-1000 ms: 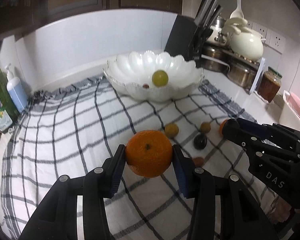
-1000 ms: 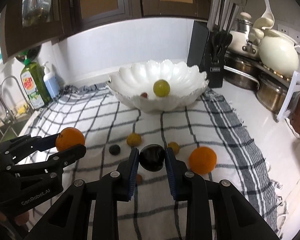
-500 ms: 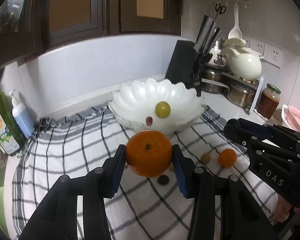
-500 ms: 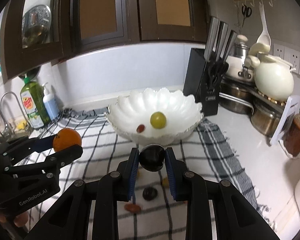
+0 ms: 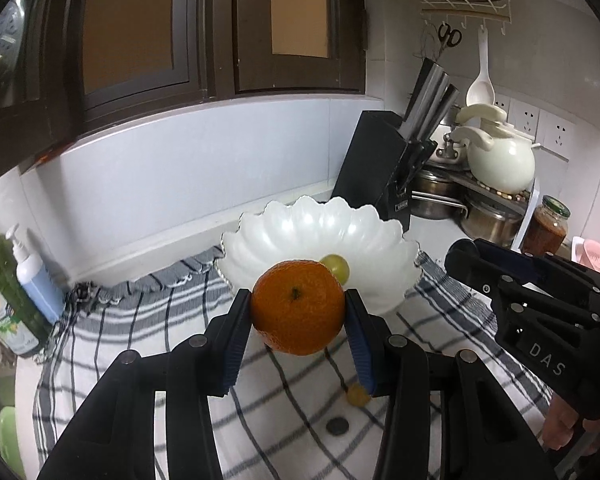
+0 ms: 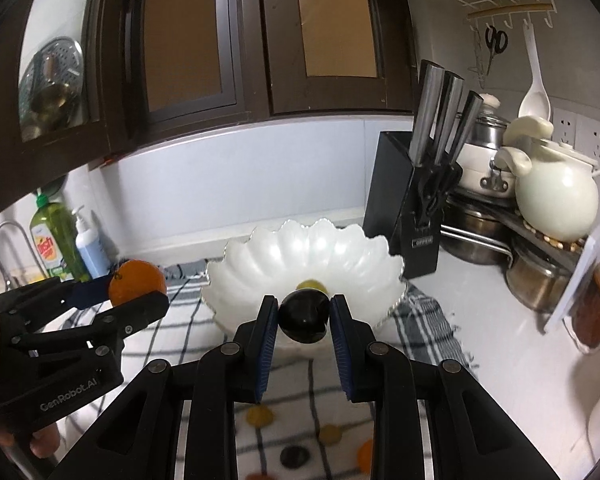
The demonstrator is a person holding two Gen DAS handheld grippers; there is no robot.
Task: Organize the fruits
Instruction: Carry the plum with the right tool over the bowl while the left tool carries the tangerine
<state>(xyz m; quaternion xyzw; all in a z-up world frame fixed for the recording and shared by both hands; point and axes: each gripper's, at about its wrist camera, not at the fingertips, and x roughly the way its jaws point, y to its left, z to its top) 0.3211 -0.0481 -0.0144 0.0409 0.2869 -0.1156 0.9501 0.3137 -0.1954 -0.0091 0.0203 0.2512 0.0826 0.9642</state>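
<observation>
Above the checked cloth point(image 5: 148, 344), before the white bowl point(image 5: 320, 232): both fruits held.
Left gripper point(image 5: 298, 312) jaws clamp an orange point(image 5: 298, 306); right gripper point(image 6: 304, 316) jaws clamp a dark plum point(image 6: 304, 314).

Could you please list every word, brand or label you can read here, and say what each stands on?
"DAS": right gripper body.
"GenRobot.AI": left gripper body.
Knife block label: too small to read surely.
Green dish soap bottle label: blurred, unreadable.

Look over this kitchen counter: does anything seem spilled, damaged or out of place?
Nothing looks spilled or damaged. Only the small fruits loose on the checked cloth are out of place; the white bowl stands upright.
</observation>
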